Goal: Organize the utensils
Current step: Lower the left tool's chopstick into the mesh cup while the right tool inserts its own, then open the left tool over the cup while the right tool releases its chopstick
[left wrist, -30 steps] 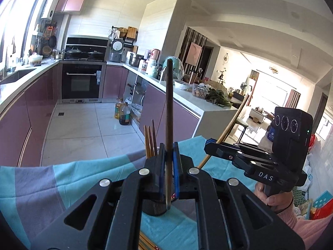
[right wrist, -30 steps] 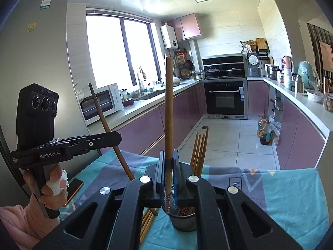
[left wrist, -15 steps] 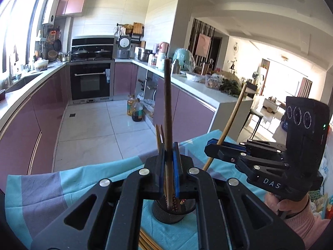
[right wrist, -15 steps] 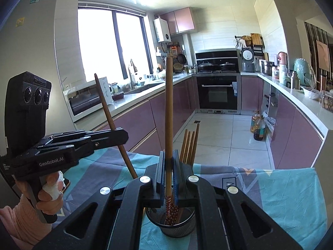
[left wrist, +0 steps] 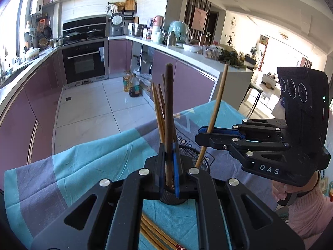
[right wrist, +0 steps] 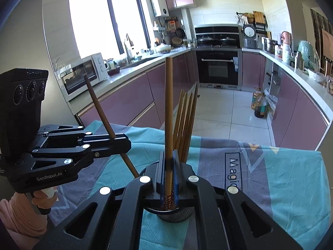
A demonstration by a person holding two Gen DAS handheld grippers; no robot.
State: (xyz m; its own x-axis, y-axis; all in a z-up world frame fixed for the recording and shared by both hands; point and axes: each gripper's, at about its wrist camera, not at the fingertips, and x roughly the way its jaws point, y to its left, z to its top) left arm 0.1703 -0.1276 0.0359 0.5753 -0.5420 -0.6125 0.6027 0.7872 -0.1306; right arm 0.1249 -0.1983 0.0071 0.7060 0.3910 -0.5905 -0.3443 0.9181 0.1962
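Both pairs of jaws are pressed fully together, each on a single chopstick, so that the sticks can be carried upright and steered by their lower ends. Taking the mesh holder [left wrist: 192,156] as the landmark, the left gripper [left wrist: 169,166] is held just over its near rim, and the dark chopstick [left wrist: 169,104] clamped in it is kept nearly vertical, its patterned tip seemingly already dipped inside the holder. Such an upright hold is judged to be chosen so that the stick can drop in beside the bundle of lighter chopsticks [left wrist: 159,108] already standing in the holder and leaning toward its far-left side. To the right of the holder the right gripper [left wrist: 203,135] is brought in sideways, and the light chopstick [left wrist: 216,112] pinched in it is tilted so that its lower end points down into the holder's right part. From the right wrist view the same stick [right wrist: 169,114] is seen upright above the holder [right wrist: 177,216]. Loose chopsticks [left wrist: 154,233] are left lying on the teal cloth [left wrist: 93,162] nearer than the holder, awaiting collection, it is judged
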